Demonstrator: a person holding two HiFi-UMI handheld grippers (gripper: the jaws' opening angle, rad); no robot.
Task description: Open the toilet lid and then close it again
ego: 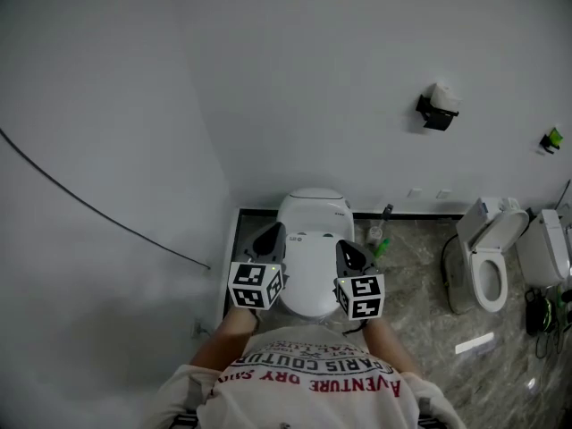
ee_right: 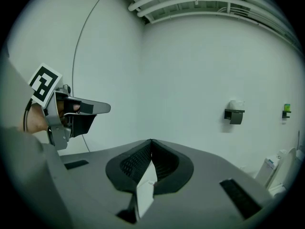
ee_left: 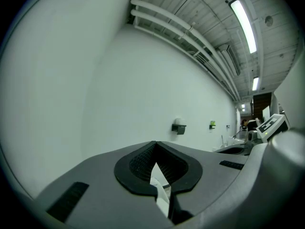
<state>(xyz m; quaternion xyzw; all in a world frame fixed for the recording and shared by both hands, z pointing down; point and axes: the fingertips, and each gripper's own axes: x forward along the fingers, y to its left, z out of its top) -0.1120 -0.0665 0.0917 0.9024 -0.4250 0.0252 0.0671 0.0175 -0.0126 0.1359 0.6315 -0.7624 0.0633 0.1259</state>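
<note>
- White walls, marble floor. Head view: toilet [ego: 313, 208] sits against the back wall with its lid [ego: 308, 266] down. Left gripper [ego: 268, 238] and right gripper [ego: 350, 256] flank it closely; contact unclear.
- Left gripper view: jaws pressed together, nothing between them, bare wall ahead.
- Right gripper view: jaws likewise together and empty, left gripper alongside.
- Lid is probably light, stiff, slick plastic, hinged at the rear. Best hooked under the front rim and lowered gently.
</note>
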